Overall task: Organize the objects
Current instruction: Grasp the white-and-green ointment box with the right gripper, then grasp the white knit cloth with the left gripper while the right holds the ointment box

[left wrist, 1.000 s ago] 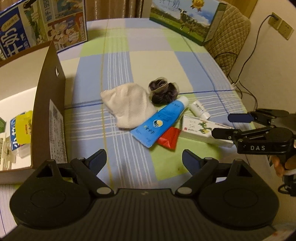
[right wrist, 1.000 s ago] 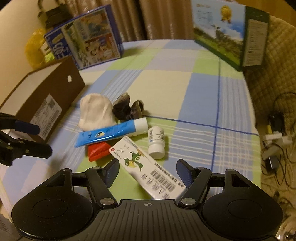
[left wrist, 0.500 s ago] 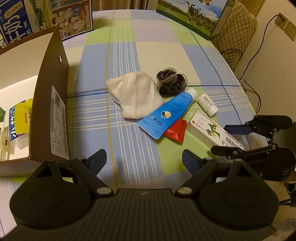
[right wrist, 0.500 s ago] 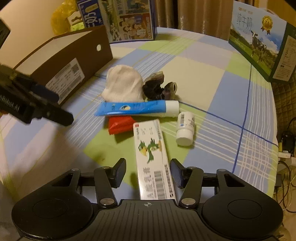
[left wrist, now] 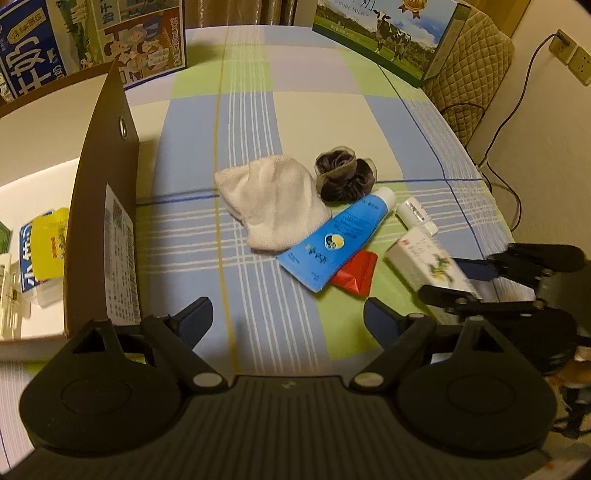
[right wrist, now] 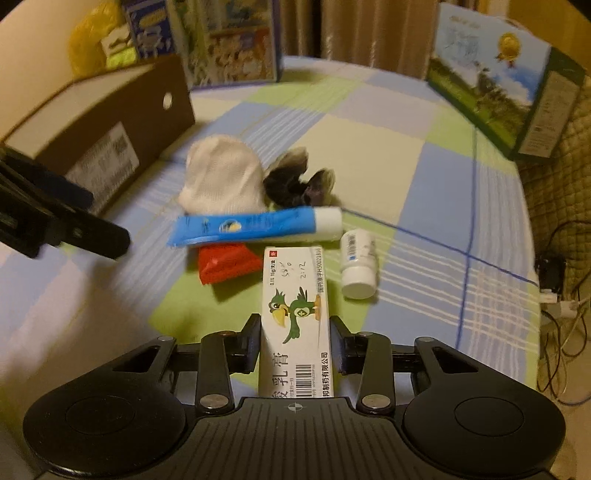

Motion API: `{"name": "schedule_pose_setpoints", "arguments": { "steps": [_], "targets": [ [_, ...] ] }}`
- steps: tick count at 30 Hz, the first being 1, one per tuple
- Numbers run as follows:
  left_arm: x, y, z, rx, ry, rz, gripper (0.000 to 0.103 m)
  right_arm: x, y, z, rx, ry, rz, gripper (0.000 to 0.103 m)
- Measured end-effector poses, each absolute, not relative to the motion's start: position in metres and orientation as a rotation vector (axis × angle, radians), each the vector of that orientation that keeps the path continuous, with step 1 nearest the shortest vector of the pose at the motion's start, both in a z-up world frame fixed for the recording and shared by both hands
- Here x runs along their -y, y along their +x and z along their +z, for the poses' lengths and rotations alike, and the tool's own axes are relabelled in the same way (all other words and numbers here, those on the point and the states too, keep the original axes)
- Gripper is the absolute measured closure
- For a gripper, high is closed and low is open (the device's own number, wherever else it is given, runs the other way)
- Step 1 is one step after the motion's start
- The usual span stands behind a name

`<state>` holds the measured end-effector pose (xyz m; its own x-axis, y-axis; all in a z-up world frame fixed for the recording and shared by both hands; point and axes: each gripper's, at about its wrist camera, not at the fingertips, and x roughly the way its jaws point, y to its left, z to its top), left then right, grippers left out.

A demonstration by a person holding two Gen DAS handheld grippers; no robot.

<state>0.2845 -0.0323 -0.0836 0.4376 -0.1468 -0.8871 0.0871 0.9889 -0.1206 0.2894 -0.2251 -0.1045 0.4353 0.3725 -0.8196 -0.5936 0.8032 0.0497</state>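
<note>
A: State of the ointment box (right wrist: pixel 295 321)?
B: Long white carton, green cartoon bird printed on top, barcode and red square mark at the ends. It sits lengthwise between the right gripper (right wrist: pixel 295 341) fingers, jaws clenched on both long sides. Far end points at the pile. Cannot tell if the near end is off the desk (left wrist: pixel 258 122).

A: Left gripper (left wrist: pixel 288 314)?
B: Jaws released, wide apart, nothing between them. It hovers over the near part of the desk, just right of the brown cardboard box (left wrist: pixel 107 206).

A: What's around the carton?
B: Red packet (right wrist: pixel 225 264) just left of its far end, partly under the blue tube (right wrist: pixel 255 227). Tube has a white cap and lies crosswise past the carton's far end. White bottle (right wrist: pixel 358 264) on its side just right of the carton. White cloth (left wrist: pixel 273 206) behind the tube, dark scrunchie (left wrist: pixel 343 177) touching the cloth's right edge.

A: Surface, room?
B: Checked cloth over the desk: blue, green, cream squares, thin white and blue lines. Brown cardboard box stands open on the left, label on its side wall, yellow and blue packs inside. Two printed milk cartons at the far edge, one with cartoon figures (left wrist: pixel 144 40), one with a cow (left wrist: pixel 384 33). Quilted chair back (left wrist: pixel 476 59) at right, wall socket (left wrist: pixel 572 55) with cable behind.
</note>
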Motion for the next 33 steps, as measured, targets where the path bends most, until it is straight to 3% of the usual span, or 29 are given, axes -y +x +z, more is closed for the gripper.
{"name": "schedule_pose_setpoints", "arguments": {
  "steps": [10,28,32,33],
  "targets": [
    [0.034,0.339,-0.079,-1.09,-0.068,-0.129,0.017,0.274,0.297,-0.061,-0.864,-0.08,0.431,0.068],
    [0.021,0.409,-0.128,-1.178,-0.11,-0.083,0.017,0.348,0.306,-0.06,-0.905,0.121,0.184,0.068],
    [0.022,0.413,-0.134,-1.186,-0.088,-0.066,0.026,0.349,0.305,-0.061,-0.912,0.131,0.172,0.068],
    [0.022,0.413,-0.134,-1.181,-0.082,-0.066,0.034,0.35,0.304,-0.061,-0.914,0.132,0.168,0.068]
  ]
}}
